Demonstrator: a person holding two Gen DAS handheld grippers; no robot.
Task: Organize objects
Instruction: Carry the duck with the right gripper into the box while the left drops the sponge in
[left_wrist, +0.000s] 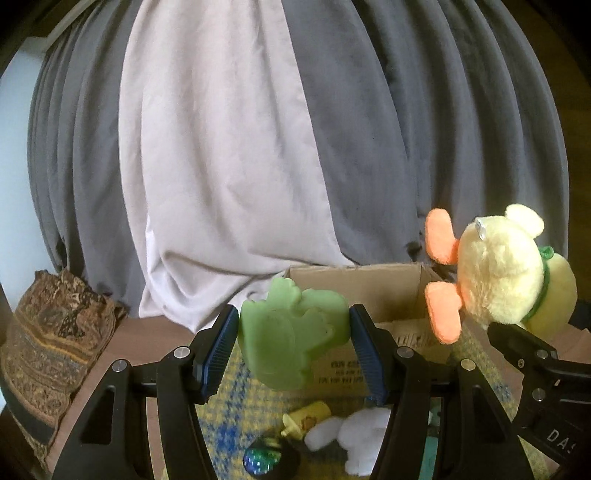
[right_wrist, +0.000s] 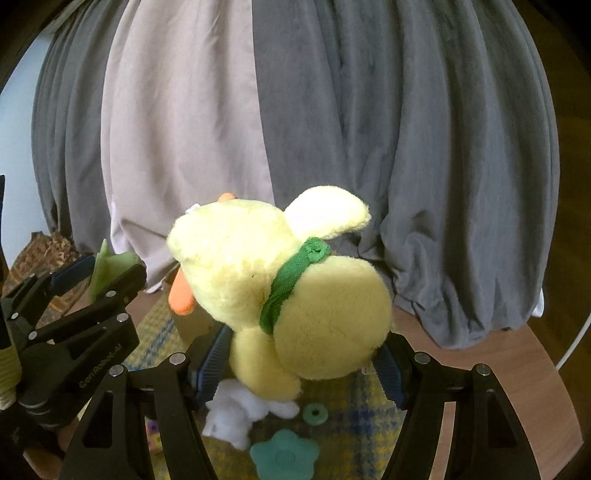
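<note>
My left gripper (left_wrist: 293, 352) is shut on a green foam animal shape (left_wrist: 291, 336) and holds it up just in front of an open cardboard box (left_wrist: 369, 288). My right gripper (right_wrist: 301, 365) is shut on a yellow plush duck (right_wrist: 288, 280) with orange feet and a green neck ribbon. The duck also shows in the left wrist view (left_wrist: 506, 266), raised at the box's right side. The left gripper with the green shape shows at the left of the right wrist view (right_wrist: 110, 269).
A yellow and blue checked cloth (left_wrist: 229, 424) covers the wooden table. On it lie a white plush toy (right_wrist: 236, 417), a teal flower shape (right_wrist: 284, 456), a teal ring (right_wrist: 315, 413), a small yellow toy (left_wrist: 304, 419) and a dark speckled ball (left_wrist: 260, 459). Grey and white curtains hang behind. A patterned cushion (left_wrist: 55, 332) sits left.
</note>
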